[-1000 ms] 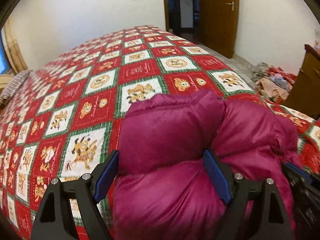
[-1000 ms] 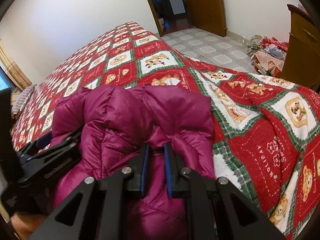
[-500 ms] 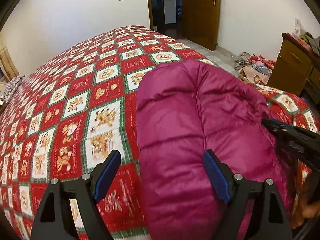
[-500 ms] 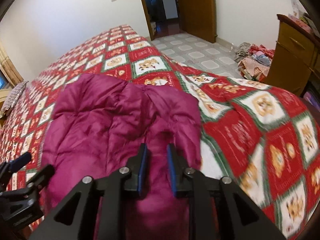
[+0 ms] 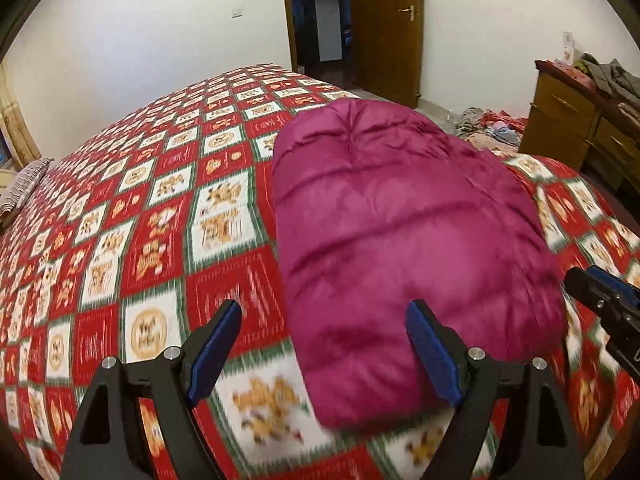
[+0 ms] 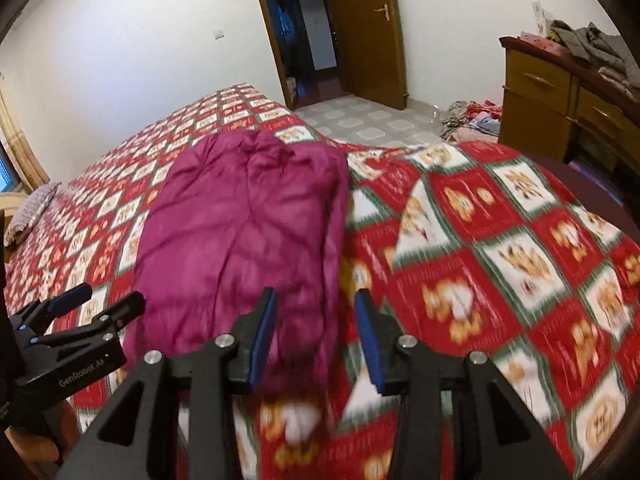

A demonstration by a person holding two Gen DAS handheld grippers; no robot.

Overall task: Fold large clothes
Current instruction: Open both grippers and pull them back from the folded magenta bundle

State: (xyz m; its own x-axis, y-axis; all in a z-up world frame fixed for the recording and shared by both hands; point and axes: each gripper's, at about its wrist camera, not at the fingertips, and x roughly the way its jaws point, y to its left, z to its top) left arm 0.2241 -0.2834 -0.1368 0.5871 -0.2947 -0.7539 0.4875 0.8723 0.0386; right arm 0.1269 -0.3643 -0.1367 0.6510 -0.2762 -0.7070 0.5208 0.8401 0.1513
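Bed (image 5: 120, 220): wide, under a red checked quilt (image 6: 500, 260) that is rucked up just right of the load; a snagged finger there would drag the cloth and shift what lies on it. Jacket (image 5: 400, 220): magenta, puffy, folded into a long bundle near the bed's near edge, towards its right corner, lying free. Risk, in my judgement: the padding is springy and slick, so the fold may swell open unheld, or slide towards the edge if nudged. Left gripper (image 5: 324, 354): mine, jaws spread wide, holding nothing, one finger over the bundle's near end, the other over quilt. Right gripper (image 6: 316, 336): mine, jaws parted, holding nothing, poised at the bundle's right near side; a careless closing could pinch only the top layer and peel the fold apart.
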